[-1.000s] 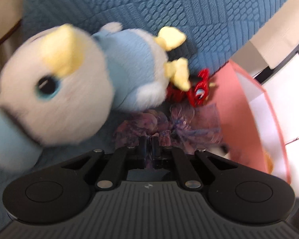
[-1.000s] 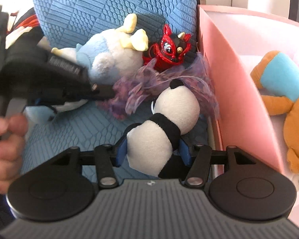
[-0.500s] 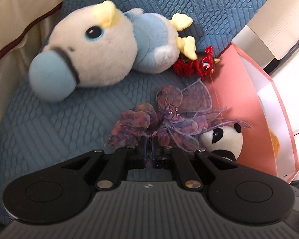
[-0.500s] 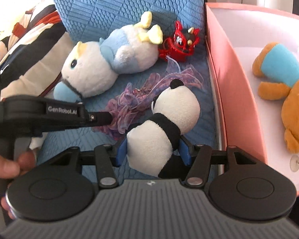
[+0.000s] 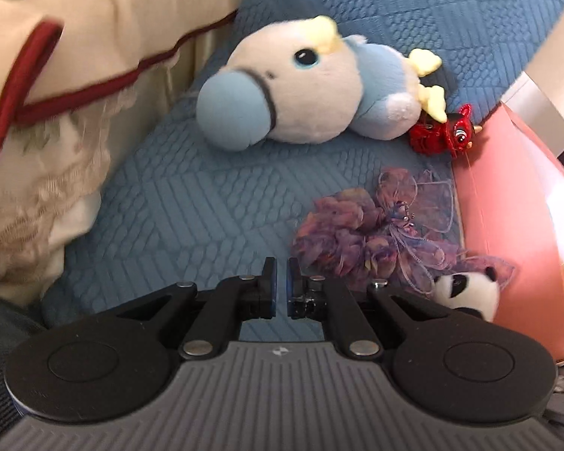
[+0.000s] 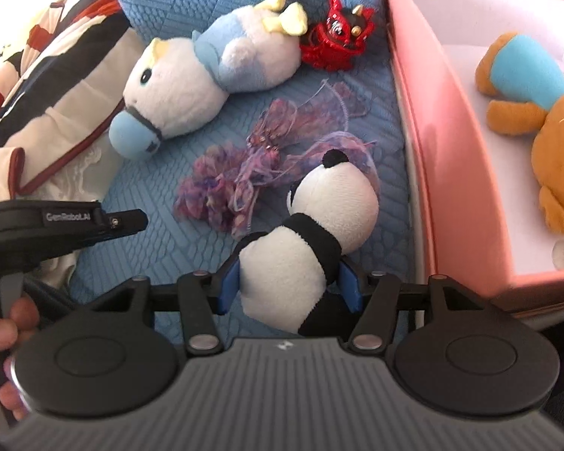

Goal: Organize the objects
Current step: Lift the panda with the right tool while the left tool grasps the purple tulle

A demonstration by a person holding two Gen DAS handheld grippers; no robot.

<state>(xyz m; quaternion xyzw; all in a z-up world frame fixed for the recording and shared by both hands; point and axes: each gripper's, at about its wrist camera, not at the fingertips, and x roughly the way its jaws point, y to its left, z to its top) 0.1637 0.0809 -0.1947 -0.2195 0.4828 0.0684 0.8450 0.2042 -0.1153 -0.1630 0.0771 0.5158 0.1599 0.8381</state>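
The right tool (image 6: 287, 287) clamps the panda plush (image 6: 312, 240) above the blue cushion (image 6: 191, 255), beside the pink box (image 6: 443, 173).

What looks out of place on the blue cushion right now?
Nothing looks damaged. The purple ribbon bundle lies splayed and tangled beside the pink box, the right tongs grip the panda plush, and the left tongs are empty.
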